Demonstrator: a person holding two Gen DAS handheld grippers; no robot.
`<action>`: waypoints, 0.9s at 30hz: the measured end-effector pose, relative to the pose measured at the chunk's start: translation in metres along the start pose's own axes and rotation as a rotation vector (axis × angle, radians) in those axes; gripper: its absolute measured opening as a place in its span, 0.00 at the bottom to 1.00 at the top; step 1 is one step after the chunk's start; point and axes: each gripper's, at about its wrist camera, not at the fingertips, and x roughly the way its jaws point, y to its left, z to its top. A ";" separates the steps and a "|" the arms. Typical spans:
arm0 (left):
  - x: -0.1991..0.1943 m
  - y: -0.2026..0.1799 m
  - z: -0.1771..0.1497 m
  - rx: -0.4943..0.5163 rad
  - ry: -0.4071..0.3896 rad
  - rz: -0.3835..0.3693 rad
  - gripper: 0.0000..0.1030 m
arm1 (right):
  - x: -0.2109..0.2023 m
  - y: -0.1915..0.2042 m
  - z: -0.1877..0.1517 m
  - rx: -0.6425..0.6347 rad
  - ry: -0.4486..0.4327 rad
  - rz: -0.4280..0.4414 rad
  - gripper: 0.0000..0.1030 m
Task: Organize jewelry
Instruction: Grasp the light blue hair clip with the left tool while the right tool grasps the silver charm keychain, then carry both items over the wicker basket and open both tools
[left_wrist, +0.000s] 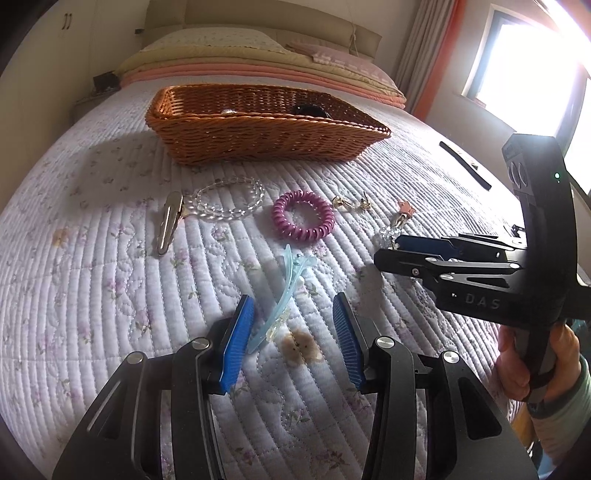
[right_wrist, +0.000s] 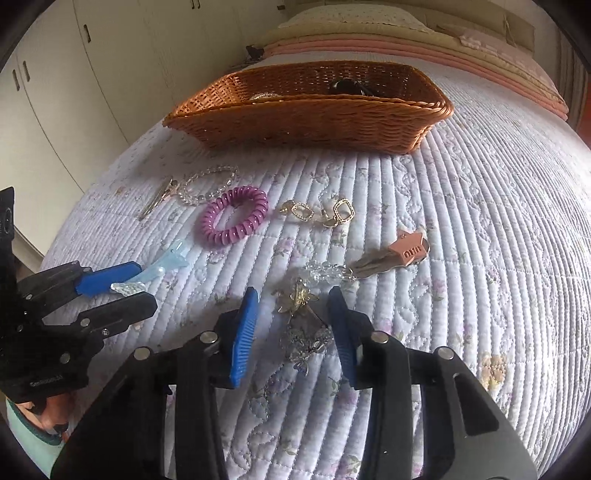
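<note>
The jewelry lies spread on the quilted bed (left_wrist: 110, 295), and the wicker basket (left_wrist: 258, 136) stands behind it, well apart from both grippers. Some dark and shiny pieces are already inside the basket, so I judge the sorting is partly done.

The left gripper (left_wrist: 295, 332) has its jaws partly open around the light blue hair clip (left_wrist: 284, 291). The pads do not press it; the clip lies on the quilt between them, closer to the left pad. The right gripper (right_wrist: 291, 332) is also partly open and holds nothing. Between its pads lies a small heap of gold and silver brooches (right_wrist: 299, 317), still on the quilt.

Farther back I see a silver hair clip (left_wrist: 168, 221), a clear bead bracelet (left_wrist: 225, 201), a purple spiral hair tie (left_wrist: 303, 218), gold earrings (right_wrist: 317, 214) and a keychain with a small pink house (right_wrist: 408, 249).

The step in hand seems to be the picking of 2 items at once. The next move calls for closing each gripper squarely on its piece, then carrying it over the basket rim. The brooches are small and tangled, so 1 may slip out.
</note>
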 end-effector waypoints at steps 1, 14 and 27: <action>0.001 -0.001 0.000 0.005 0.001 0.008 0.41 | 0.001 0.002 0.001 -0.007 -0.005 -0.025 0.21; -0.008 -0.011 -0.002 0.051 -0.055 0.069 0.06 | -0.022 0.015 -0.008 -0.068 -0.114 0.007 0.08; -0.019 -0.001 -0.002 -0.004 -0.102 0.026 0.06 | -0.042 -0.008 -0.003 0.031 -0.158 0.112 0.08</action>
